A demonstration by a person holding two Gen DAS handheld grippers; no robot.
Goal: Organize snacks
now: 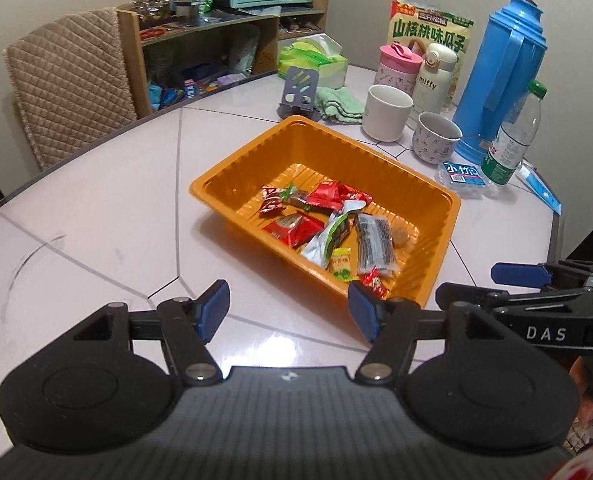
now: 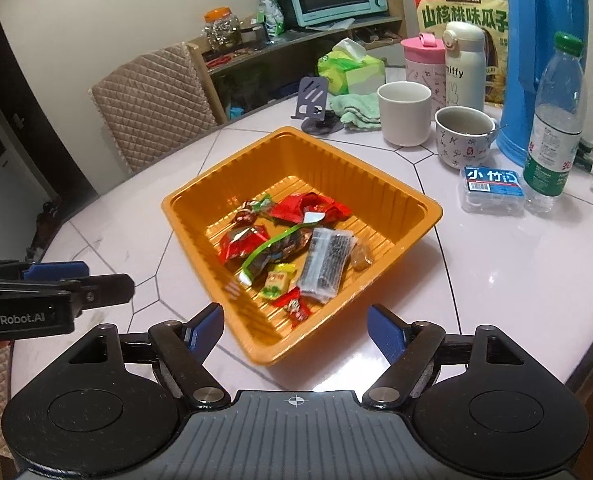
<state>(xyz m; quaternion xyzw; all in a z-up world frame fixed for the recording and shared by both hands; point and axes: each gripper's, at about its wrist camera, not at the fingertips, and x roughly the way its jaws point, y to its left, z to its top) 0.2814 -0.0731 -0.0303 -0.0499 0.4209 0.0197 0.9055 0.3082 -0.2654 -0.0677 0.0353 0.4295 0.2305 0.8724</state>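
An orange plastic tray [image 1: 232, 168] [image 2: 200, 196] sits on the pale table and holds several wrapped snacks: red packets [image 1: 292, 230] [image 2: 242, 242], a silver and green packet [image 1: 328, 236], a black and clear bar [image 1: 374, 242] [image 2: 328, 258], a small yellow packet [image 1: 341, 264] [image 2: 276, 280]. My left gripper [image 1: 288, 310] is open and empty, above the table just before the tray's near corner. My right gripper [image 2: 296, 328] is open and empty, just before the tray's near edge. Each gripper shows at the side of the other view: right [image 1: 492, 284], left [image 2: 84, 276].
At the back right stand a blue thermos [image 1: 504, 72], a water bottle [image 2: 556, 120], two cups [image 2: 404, 112], two flasks, a seed bag [image 2: 460, 12], a small clear box [image 2: 490, 188], a tissue pack and a phone stand [image 1: 300, 92]. A padded chair [image 1: 68, 84] and shelf stand behind the table.
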